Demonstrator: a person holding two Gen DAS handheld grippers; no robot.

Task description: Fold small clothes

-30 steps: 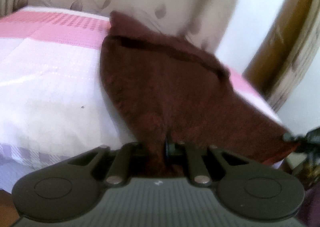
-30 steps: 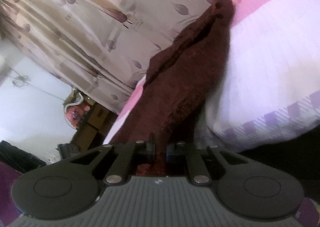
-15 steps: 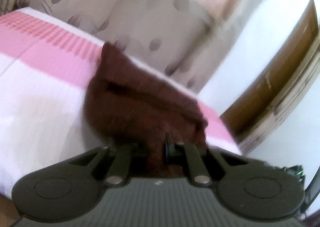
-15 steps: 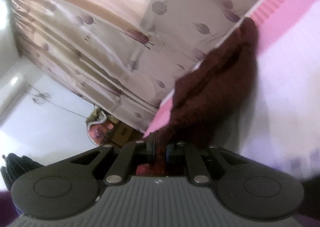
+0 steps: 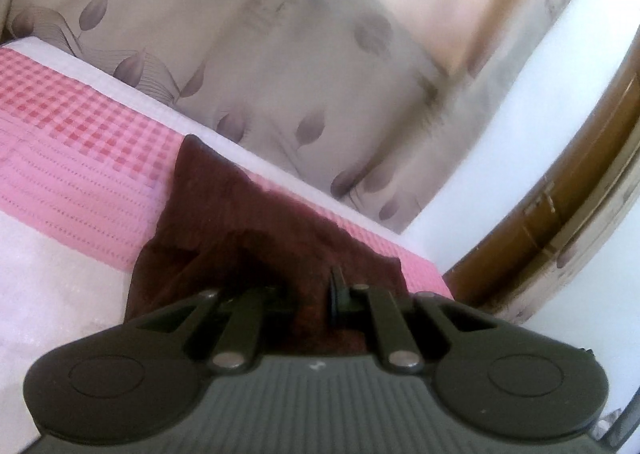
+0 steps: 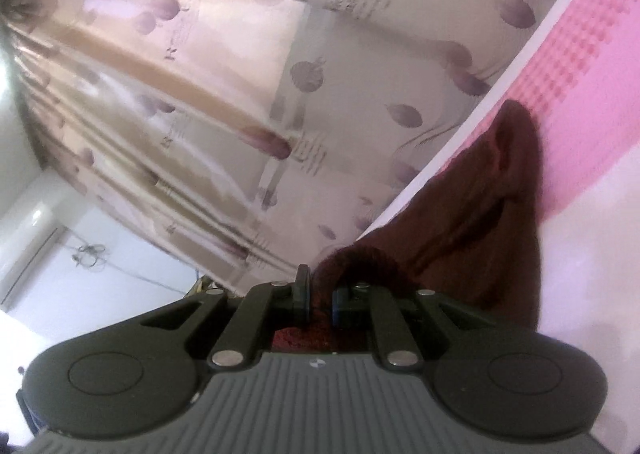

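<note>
**Both grippers pinch the dark red cloth on the bed**

A bed fills the lower left of the left wrist view, covered by a sheet with a pink checked band and paler white areas. Behind it hangs a beige curtain printed with grey-purple leaves; in the right wrist view the same curtain takes up most of the frame, tilted steeply, with the bed running up the right side. A brown wooden frame curves along the right edge of the left view, beside a white wall.

The dark red cloth lies across the pink band, bunched and creased, with one pointed corner resting near the far edge of the bed and its near part rising into the grippers. In the right view the dark red cloth stretches from that far corner down to the fingers, with a rolled fold just ahead of them.

The left gripper has its jaws pressed together on the near edge of the fabric. The right gripper likewise pinches a bunch of fabric between its narrowly set jaws.
</note>
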